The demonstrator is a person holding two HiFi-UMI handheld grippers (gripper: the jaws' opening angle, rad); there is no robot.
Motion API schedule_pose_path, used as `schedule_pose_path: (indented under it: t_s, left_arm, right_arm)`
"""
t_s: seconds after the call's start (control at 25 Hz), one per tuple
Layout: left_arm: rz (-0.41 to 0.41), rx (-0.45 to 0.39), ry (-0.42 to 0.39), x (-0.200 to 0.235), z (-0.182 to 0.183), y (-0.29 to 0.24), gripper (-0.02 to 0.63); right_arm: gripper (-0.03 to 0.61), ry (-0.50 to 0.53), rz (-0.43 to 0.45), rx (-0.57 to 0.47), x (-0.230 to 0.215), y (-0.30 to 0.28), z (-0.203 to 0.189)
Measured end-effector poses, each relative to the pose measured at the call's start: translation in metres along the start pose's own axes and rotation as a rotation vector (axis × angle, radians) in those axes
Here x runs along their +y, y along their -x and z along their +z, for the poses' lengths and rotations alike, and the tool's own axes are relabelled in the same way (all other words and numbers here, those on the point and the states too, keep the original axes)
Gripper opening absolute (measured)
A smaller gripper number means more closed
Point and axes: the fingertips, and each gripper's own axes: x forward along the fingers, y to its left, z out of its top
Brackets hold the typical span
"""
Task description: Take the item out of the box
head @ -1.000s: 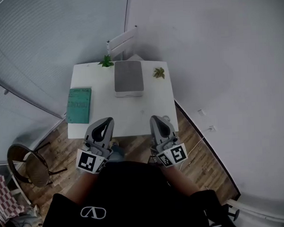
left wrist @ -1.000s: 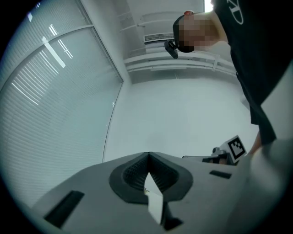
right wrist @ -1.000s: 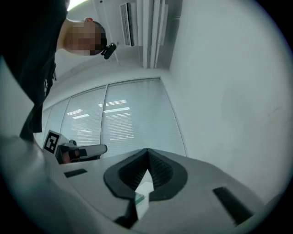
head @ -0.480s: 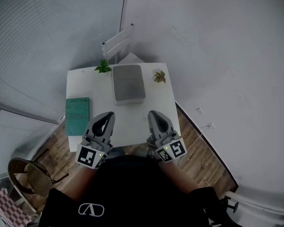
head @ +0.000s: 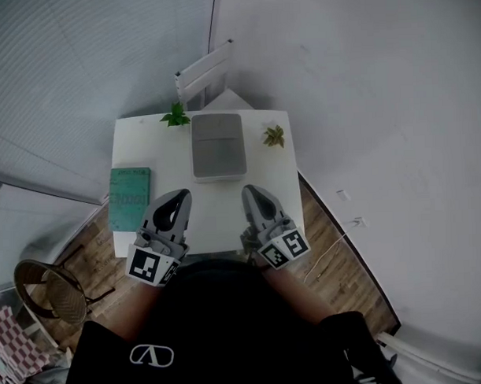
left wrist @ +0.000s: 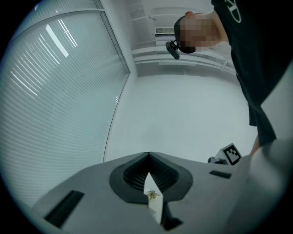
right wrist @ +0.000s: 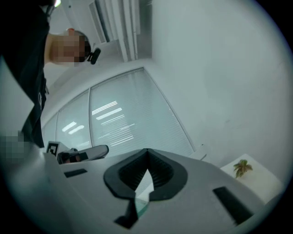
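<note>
1. Head view: we see the box (head: pixel 217 145), which looks closed, on the table (head: pixel 218 216), well apart from both tools; item presumably inside, nothing done yet.
2. Left gripper view: left gripper (left wrist: pixel 149 158) jaws pressed together, empty.
3. Right gripper view: right gripper (right wrist: pixel 147 157) likewise, pinching nothing.

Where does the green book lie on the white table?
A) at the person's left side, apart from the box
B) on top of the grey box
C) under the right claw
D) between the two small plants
A: the green book lies flat near the left edge of the table, apart from the grey box.
</note>
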Motion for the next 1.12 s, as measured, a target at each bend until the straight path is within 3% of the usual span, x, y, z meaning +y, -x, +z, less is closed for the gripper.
schedule_pose_path:
  t_s: [0.16, 0.24, 0.32, 0.44, 0.68, 0.92, 1.12]
  left_arm:
    - [0.015, 0.027, 0.0, 0.0, -0.007, -0.005, 0.005]
    - [0.022, 0.046, 0.004, -0.001, -0.014, -0.007, 0.005]
    - [0.029, 0.065, 0.008, -0.001, -0.021, -0.007, 0.005]
    - [0.038, 0.096, 0.012, 0.0, -0.03, -0.007, 0.005]
    - [0.058, 0.149, 0.017, 0.002, -0.049, -0.002, 0.005]
    - [0.061, 0.197, 0.024, 0.0, -0.066, 0.006, 0.005]
    - [0.068, 0.218, 0.027, -0.001, -0.074, 0.015, 0.005]
  right_arm:
    - [0.023, -0.249, 0.048, 0.004, -0.018, -0.007, -0.021]
    - [0.196, -0.404, 0.057, 0.016, -0.03, -0.012, -0.04]
    - [0.294, -0.571, 0.044, 0.032, -0.044, -0.015, -0.064]
    - [0.356, -0.788, 0.04, 0.027, -0.061, -0.018, -0.099]
    - [0.457, -1.09, 0.024, -0.003, -0.094, -0.02, -0.172]
    - [0.491, -1.185, -0.017, -0.031, -0.123, -0.027, -0.222]
    - [0.492, -1.207, -0.056, -0.04, -0.136, -0.032, -0.249]
